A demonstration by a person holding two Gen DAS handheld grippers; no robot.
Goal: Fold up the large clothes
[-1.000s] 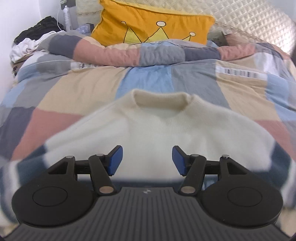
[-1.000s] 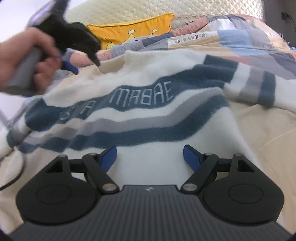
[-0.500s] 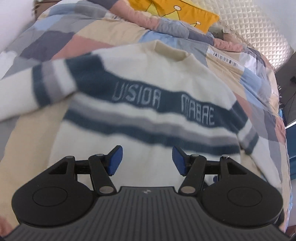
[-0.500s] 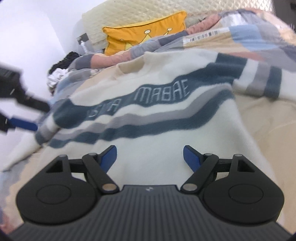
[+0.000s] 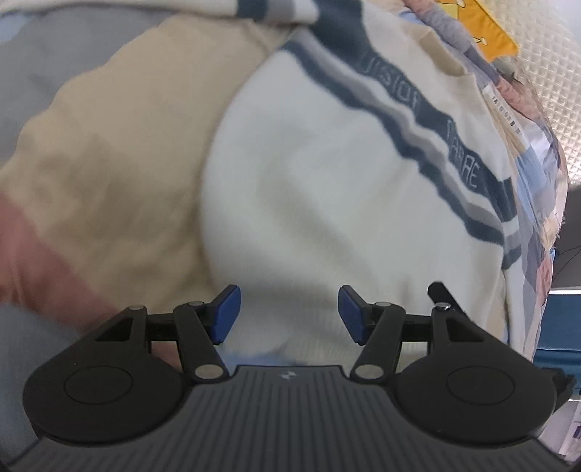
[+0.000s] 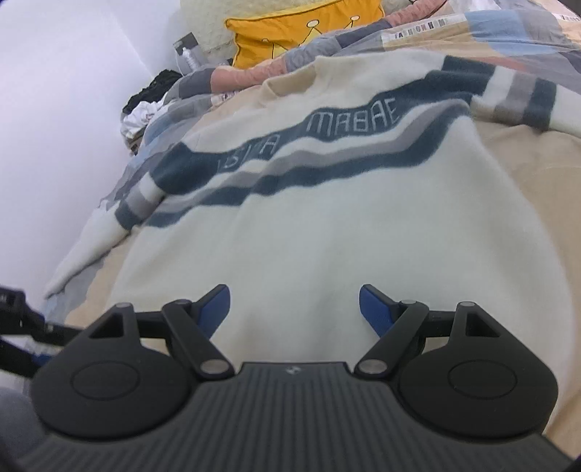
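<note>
The cream knitted sweater with navy and grey chest stripes [image 6: 326, 232] lies front-up and spread flat on the patchwork-quilted bed [image 6: 526, 156], collar toward the yellow crown-print cushion [image 6: 297, 32] at 12 o'clock; no fold shows yet, so the step in hand looks like the approach to a first grasp. The left gripper [image 5: 288, 314] hangs over the hem, jaws parted and holding nothing; the right gripper [image 6: 294, 308] likewise, jaws wide and empty above the lower body. Next, each should probably descend onto the hem or a side edge and pinch cloth.
</note>
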